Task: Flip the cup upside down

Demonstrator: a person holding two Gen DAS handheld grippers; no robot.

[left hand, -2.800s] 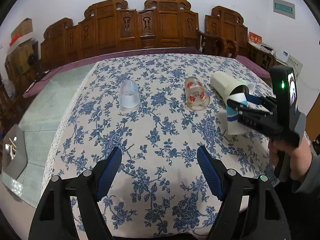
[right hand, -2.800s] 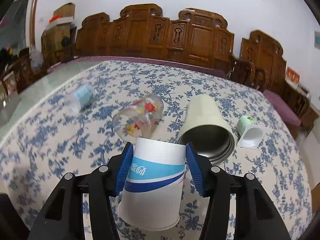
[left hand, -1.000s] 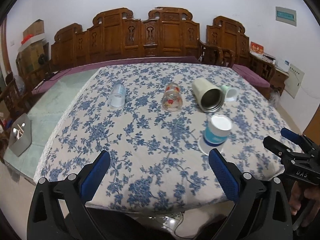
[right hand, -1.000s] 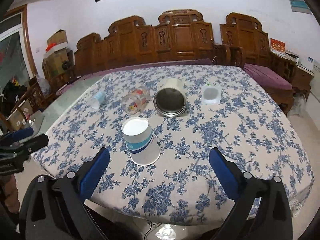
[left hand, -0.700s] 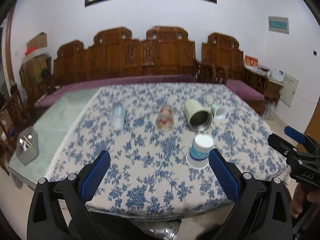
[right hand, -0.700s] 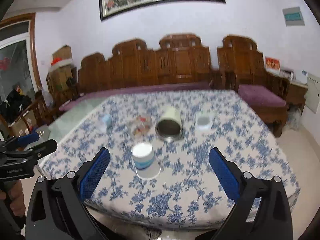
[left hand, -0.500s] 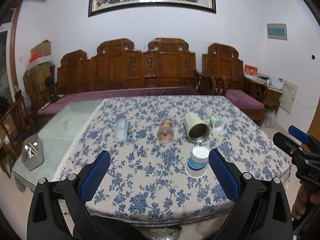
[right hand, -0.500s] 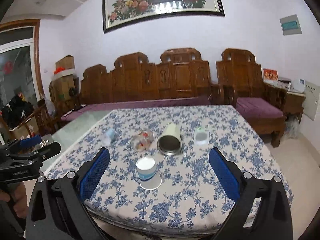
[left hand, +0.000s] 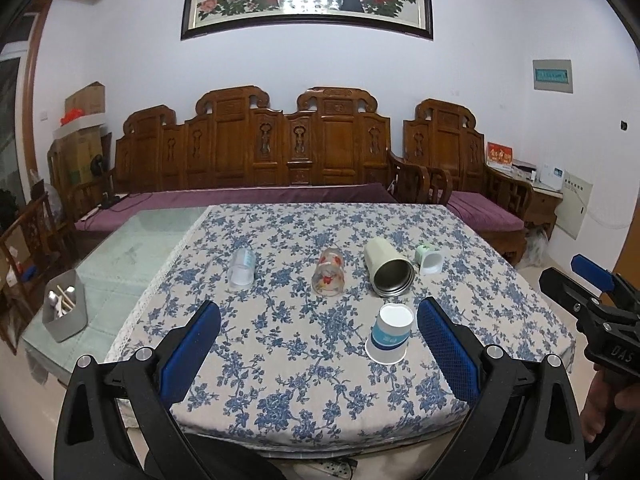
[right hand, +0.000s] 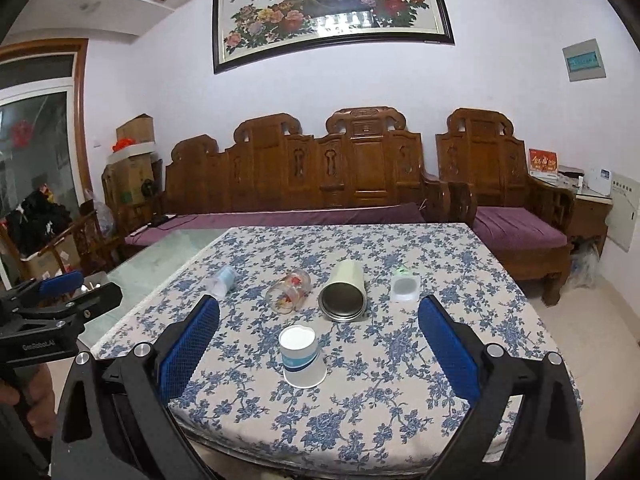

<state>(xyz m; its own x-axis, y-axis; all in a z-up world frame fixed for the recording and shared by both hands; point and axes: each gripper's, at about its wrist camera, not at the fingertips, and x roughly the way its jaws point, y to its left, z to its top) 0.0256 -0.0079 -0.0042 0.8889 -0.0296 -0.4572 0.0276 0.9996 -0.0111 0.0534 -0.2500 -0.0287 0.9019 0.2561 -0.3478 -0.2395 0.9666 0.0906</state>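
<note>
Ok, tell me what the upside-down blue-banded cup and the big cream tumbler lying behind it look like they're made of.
Blue-banded cup: probably paper, matte white with a printed blue band and a thin flared rim resting on the tablecloth.
Cream tumbler: likely stainless steel with a matte cream coating outside; its open mouth shows a dark, grey metallic interior and a shiny rim. I can't be sure the body isn't plastic.

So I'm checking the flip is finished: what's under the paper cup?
The paper cup stands rim-down on the floral tablecloth, white base up. Whatever is beneath it is covered by its wall.
</note>
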